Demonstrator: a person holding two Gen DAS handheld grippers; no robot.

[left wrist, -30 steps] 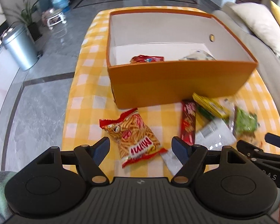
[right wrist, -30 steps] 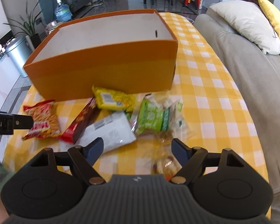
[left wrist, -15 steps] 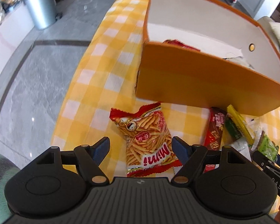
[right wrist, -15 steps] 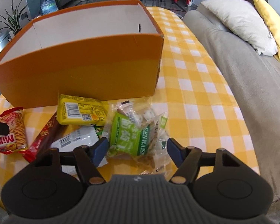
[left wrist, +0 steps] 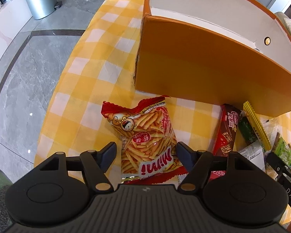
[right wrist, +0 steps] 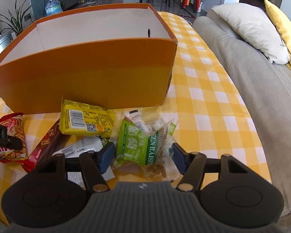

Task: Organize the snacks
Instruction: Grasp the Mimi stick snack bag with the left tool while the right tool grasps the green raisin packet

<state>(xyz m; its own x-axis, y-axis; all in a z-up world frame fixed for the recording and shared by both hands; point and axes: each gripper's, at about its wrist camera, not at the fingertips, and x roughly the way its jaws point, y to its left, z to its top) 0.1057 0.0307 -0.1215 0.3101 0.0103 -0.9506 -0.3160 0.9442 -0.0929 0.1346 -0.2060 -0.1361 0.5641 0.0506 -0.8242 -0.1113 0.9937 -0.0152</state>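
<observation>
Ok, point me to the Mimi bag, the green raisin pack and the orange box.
Mimi bag (left wrist: pixel 147 141): left wrist view, middle of the front, on the printed sticks.
Raisin pack (right wrist: pixel 134 145): right wrist view, middle of the green label.
Orange box (right wrist: pixel 87 73): right wrist view, its near outer wall.

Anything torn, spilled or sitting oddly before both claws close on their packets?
Nothing spilled or torn. The only untidy spot is the heap beside the orange box: the yellow packet lies tilted across the brown bar and white packet, and the green raisin bag overlaps clear wrappers.

Orange box (right wrist: pixel 87 73); yellow-white checked tablecloth (right wrist: pixel 213 101).
</observation>
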